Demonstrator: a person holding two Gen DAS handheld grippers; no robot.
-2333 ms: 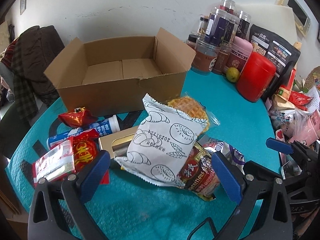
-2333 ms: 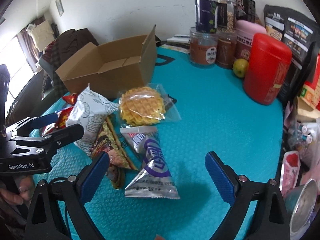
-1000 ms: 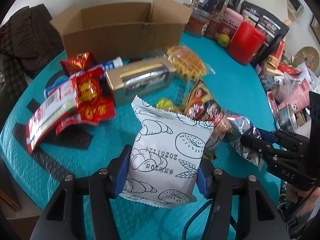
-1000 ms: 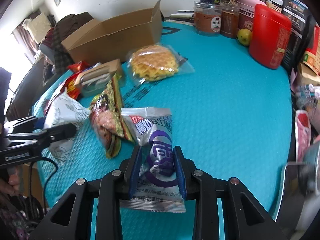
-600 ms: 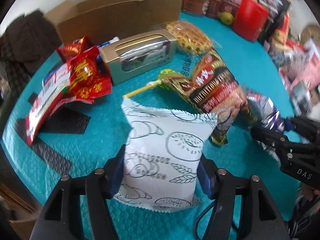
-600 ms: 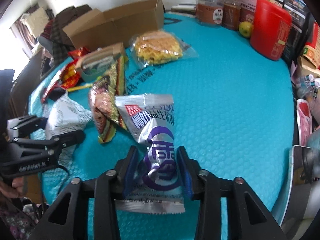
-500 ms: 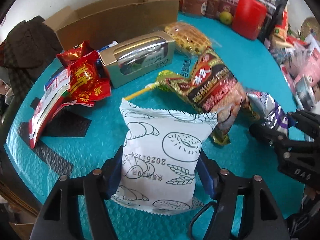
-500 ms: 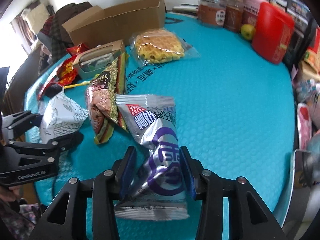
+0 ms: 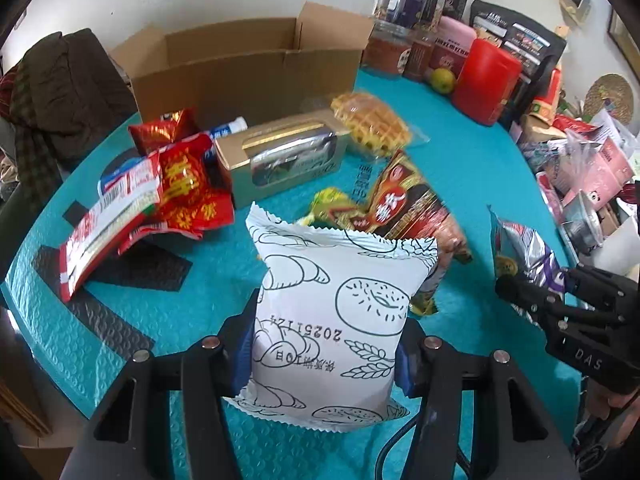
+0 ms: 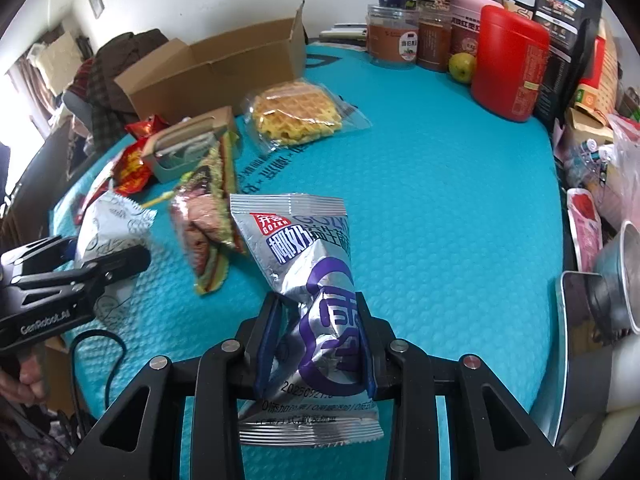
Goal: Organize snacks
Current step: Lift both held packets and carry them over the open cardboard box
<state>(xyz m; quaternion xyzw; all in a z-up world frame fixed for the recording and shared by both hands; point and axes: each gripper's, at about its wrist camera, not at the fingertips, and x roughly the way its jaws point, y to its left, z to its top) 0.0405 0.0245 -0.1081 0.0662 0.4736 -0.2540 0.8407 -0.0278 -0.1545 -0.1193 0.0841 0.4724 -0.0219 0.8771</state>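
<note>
Both packets have been lifted off the teal worktop (image 10: 460,200) since the earlier frames, where they lay among the other snacks. The white bread packet (image 9: 332,320), printed with croissant and bun outlines, is clamped at its lower half by the left gripper (image 9: 324,354), its blue fingers (image 9: 243,354) pressed against both sides. The silver and purple snack packet (image 10: 316,300) is pinched at its waist by the right gripper (image 10: 316,350), and the foil is crumpled where it is squeezed. At the far side of the worktop an open cardboard box (image 9: 248,68) is seen with its flaps raised; only the inner back wall is visible, and its floor is hidden behind the front wall, so its contents cannot be told. Left on the worktop in front of it are a wrapped waffle (image 10: 296,114), a gold windowed carton (image 9: 284,152) with something silvery inside that cannot be made out, a brown and gold biscuit packet (image 9: 412,208) partly covered by the held bread packet, and red packets (image 9: 180,184). A red canister (image 10: 510,62), brown-filled jars (image 10: 394,38) and a green fruit (image 10: 460,68) are grouped at the back right, the taller jars being cut off at the top of the right wrist view. Print on most packets is too small to read.
</note>
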